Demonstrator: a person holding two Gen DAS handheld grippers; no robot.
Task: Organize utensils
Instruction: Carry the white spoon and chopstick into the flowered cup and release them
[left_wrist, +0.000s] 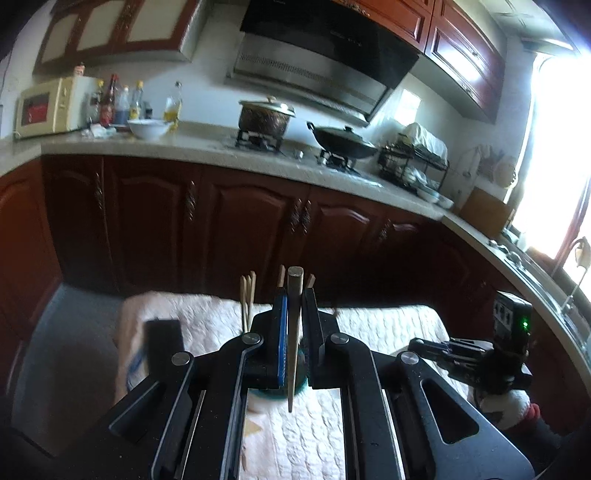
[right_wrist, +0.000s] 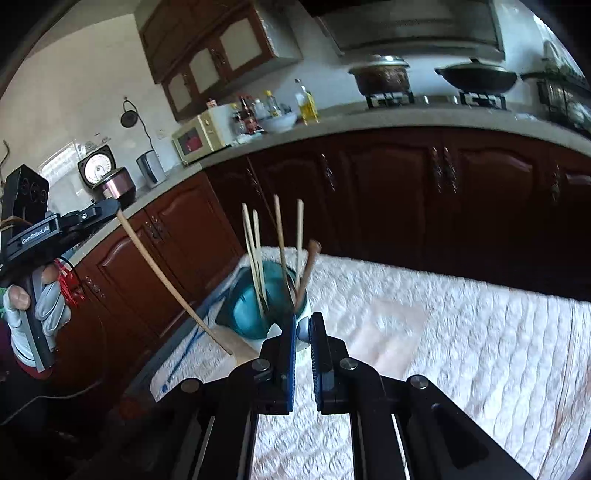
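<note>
The left gripper (left_wrist: 294, 310) pinches one brown chopstick (left_wrist: 293, 343), held above the white cloth (right_wrist: 424, 332) just left of the teal cup (right_wrist: 258, 306). The cup holds several upright chopsticks (right_wrist: 255, 254). The right gripper (right_wrist: 303, 332), fingers narrow and empty, sits near the cup.

Our desk (right_wrist: 461, 332) under a white quilted cloth (right_wrist: 424, 369), teal cup (right_wrist: 255, 314) just ahead of our right tool (right_wrist: 303, 328).

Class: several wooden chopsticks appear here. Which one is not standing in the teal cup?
The long brown wooden chopstick clamped in the left gripper; the others stand in the teal cup.
</note>
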